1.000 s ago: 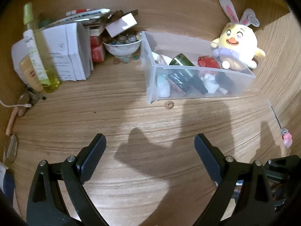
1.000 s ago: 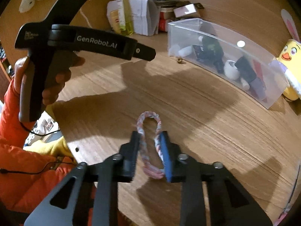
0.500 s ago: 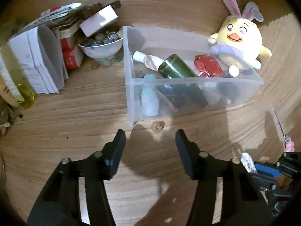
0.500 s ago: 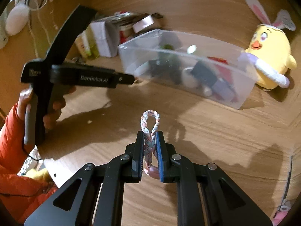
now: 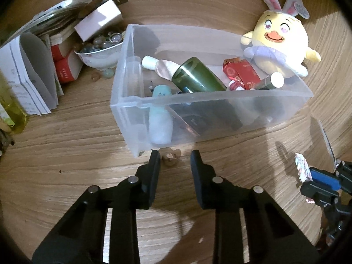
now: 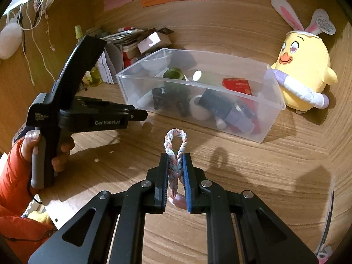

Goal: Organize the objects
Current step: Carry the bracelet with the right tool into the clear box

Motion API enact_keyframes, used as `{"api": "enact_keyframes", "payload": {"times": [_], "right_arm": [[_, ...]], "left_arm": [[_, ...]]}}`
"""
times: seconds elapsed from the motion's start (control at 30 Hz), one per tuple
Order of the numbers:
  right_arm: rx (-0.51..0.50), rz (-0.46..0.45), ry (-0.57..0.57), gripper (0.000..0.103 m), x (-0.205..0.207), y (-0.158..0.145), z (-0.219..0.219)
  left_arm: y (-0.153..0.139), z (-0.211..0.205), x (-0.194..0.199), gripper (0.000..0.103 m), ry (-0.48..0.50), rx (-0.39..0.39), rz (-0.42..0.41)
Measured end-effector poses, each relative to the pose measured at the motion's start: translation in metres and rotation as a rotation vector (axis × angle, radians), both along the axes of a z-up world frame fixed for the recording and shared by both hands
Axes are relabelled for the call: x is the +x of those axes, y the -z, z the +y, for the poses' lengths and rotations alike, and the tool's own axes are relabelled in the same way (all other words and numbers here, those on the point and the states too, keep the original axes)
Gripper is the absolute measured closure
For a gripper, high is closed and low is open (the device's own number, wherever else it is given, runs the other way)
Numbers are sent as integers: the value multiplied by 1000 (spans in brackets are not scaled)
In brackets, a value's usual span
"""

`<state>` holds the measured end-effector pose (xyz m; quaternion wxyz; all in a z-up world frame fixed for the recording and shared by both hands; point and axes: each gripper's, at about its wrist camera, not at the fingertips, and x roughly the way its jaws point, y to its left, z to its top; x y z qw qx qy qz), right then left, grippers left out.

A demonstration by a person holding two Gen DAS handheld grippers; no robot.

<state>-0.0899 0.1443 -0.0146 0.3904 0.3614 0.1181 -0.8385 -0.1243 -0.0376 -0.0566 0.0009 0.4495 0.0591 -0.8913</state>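
A small brown trinket [image 5: 171, 157] lies on the wooden table just in front of the clear plastic bin [image 5: 123, 77]. My left gripper [image 5: 175, 155] hovers over it. Its jaws are closing, with the trinket between the fingertips and the pads not pressing on it. My right gripper [image 6: 176, 160] is shut on a braided pink, white and blue loop [image 6: 175, 140], held above the table in front of the bin [image 6: 272, 114]. Bottles, tubes and a red packet lie inside the bin. The left gripper [image 6: 142, 115] also shows from the side in the right wrist view.
A yellow chick plush with bunny ears [image 5: 279, 41] sits behind the bin's right end. Left of the bin are a bowl of glass pebbles [image 5: 99, 48], folded papers [image 5: 28, 72], small boxes and a yellow bottle [image 5: 11, 112]. A hand in an orange sleeve [image 6: 13, 176] holds the left gripper.
The left gripper moved up to the bin's front and its jaws narrowed around the brown trinket. The right gripper closed tight on the braided loop and lifted it, turning toward the bin.
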Motion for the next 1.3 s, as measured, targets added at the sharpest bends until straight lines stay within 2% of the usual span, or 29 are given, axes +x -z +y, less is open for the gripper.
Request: {"api": "enact_keyframes", "payload": {"times": [0.13, 0.23, 0.27, 0.37, 0.63, 1.13, 1.3], "right_arm": [[1, -16, -11, 92, -1, 4, -4], [5, -18, -13, 92, 1, 7, -8], [5, -17, -10, 92, 0, 7, -8], [-3, -14, 1, 92, -1, 6, -9], [-30, 5, 42, 92, -9, -5, -4], [-115, 98, 92, 92, -19, -47, -1], [-127, 140, 104, 92, -23, -62, 0]], "left_arm": [[1, 1, -1, 76, 7, -20, 13], [2, 2, -2, 90, 15, -26, 15], [2, 2, -1, 91, 21, -21, 15], [0, 0, 2, 91, 32, 3, 22], [-25, 6, 23, 91, 29, -28, 106], [-89, 20, 47, 91, 32, -66, 303], [-103, 20, 46, 91, 27, -57, 341]]}}
